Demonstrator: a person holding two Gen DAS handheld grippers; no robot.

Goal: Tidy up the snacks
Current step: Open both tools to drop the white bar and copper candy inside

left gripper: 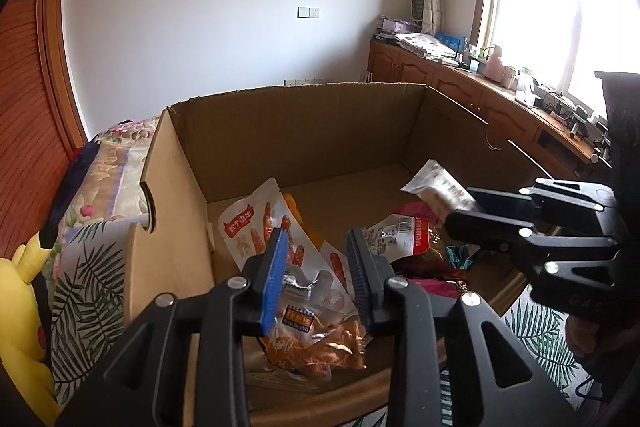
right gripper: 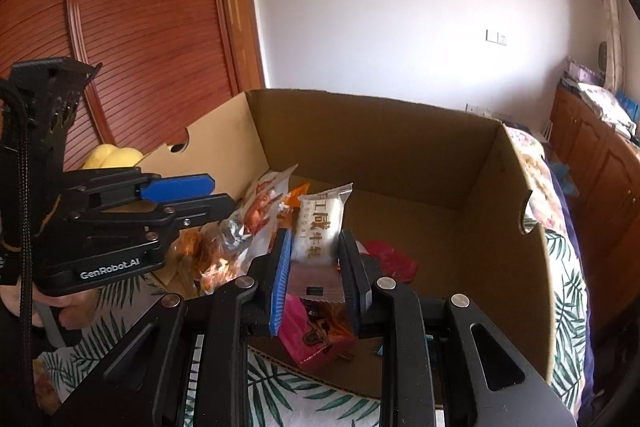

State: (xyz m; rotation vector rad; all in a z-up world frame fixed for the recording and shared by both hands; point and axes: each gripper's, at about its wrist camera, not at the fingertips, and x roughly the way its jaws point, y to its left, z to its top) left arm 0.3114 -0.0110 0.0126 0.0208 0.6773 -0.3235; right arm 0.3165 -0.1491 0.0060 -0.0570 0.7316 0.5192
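An open cardboard box (left gripper: 304, 131) stands on a bed and holds several snack packets. My left gripper (left gripper: 318, 267) hangs open and empty over the box's near left corner, above an orange snack packet (left gripper: 312, 339) and a white-and-red packet (left gripper: 256, 223). My right gripper (right gripper: 314, 263) is shut on a white nougat packet (right gripper: 320, 227) and holds it above the box, over a pink packet (right gripper: 316, 331). In the left wrist view the right gripper (left gripper: 460, 211) holds the nougat packet (left gripper: 436, 187) at the right. The left gripper also shows in the right wrist view (right gripper: 216, 193).
The box (right gripper: 400, 147) sits on a leaf-print bed cover (left gripper: 88, 291). A yellow plush toy (left gripper: 20, 307) lies at the left. A red wooden wardrobe (right gripper: 152, 27) stands behind. A wooden cabinet (left gripper: 460, 83) with clutter runs under the window at the right.
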